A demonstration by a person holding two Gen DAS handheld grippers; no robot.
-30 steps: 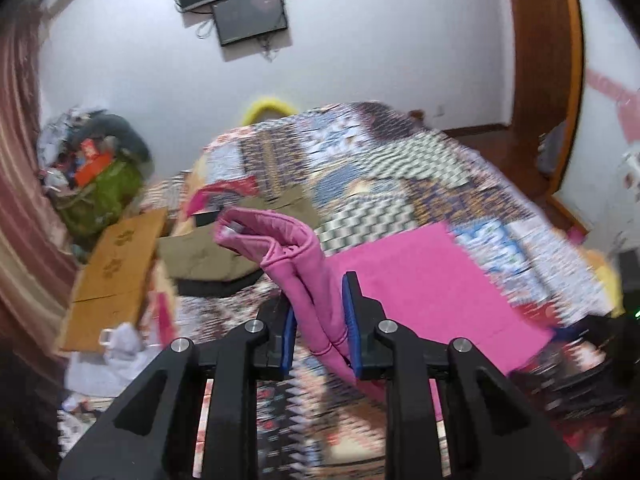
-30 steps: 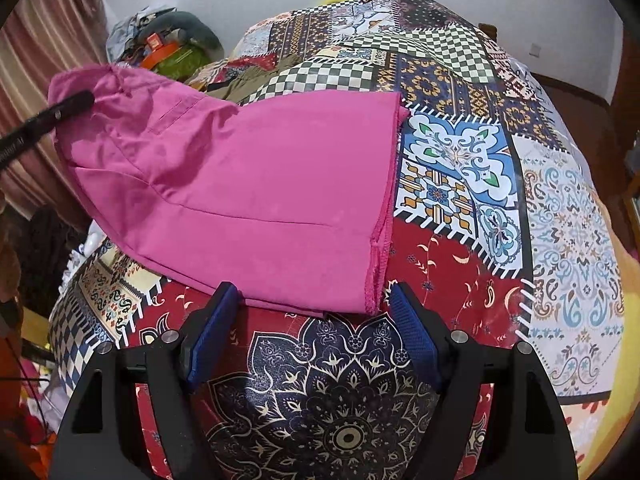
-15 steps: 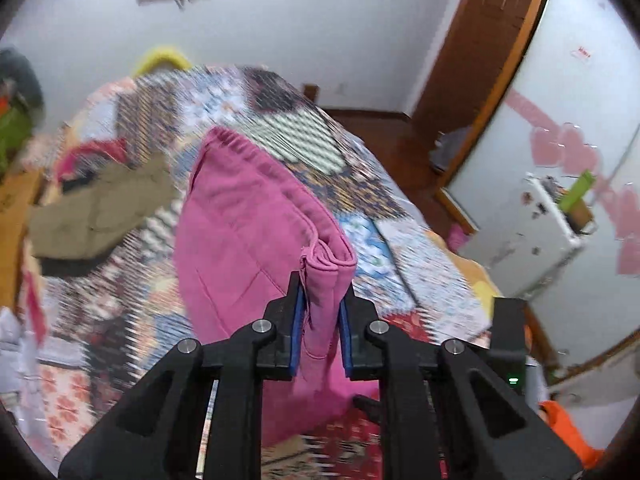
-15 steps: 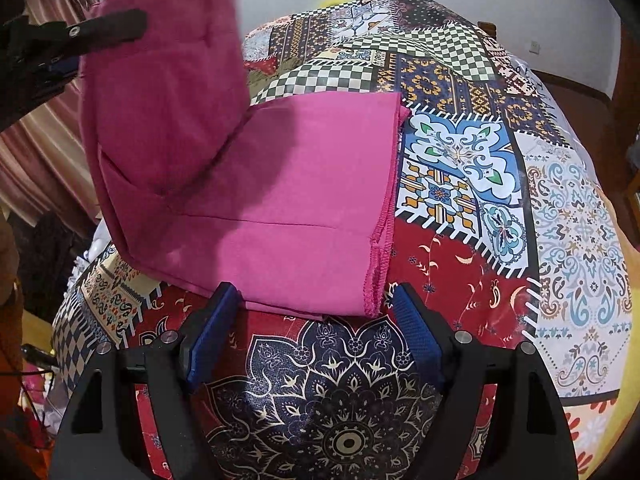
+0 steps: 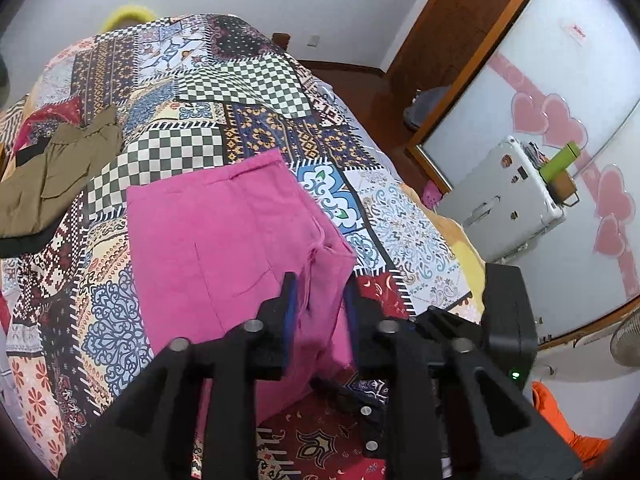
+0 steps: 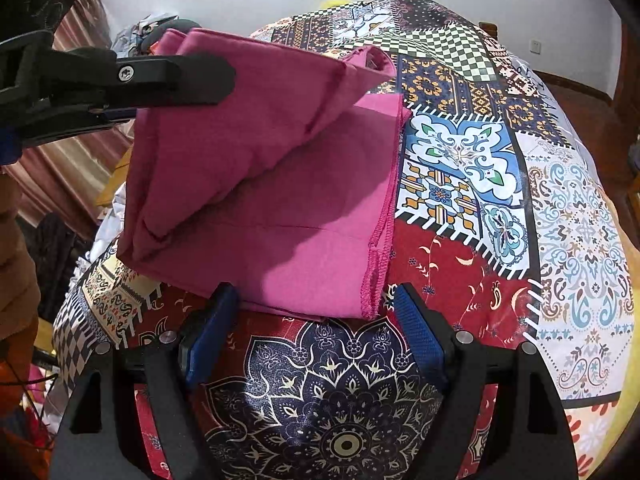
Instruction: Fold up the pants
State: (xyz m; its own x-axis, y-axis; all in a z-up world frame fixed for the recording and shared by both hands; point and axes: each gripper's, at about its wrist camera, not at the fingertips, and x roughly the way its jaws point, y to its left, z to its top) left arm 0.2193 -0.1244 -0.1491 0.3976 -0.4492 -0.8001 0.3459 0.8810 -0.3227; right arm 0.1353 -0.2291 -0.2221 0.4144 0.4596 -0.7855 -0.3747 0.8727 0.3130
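Pink pants (image 6: 288,208) lie on a patchwork bedspread (image 6: 460,148), also in the left wrist view (image 5: 224,240). My left gripper (image 5: 318,292) is shut on the pants' waist end and holds it folded over, above the leg part; its black finger (image 6: 176,76) shows in the right wrist view. My right gripper (image 6: 312,320) is open and empty, just in front of the hem edge (image 6: 376,264) of the pants, low over the bed.
Olive and black clothes (image 5: 52,184) lie on the bed's left side. A white appliance (image 5: 512,200) and a wooden door frame (image 5: 440,40) stand right of the bed. Curtains and clutter (image 6: 72,168) are at the left.
My left gripper has carried the waist end over and down across the pants toward the hem, near the right gripper. The right gripper has stayed in place, open.
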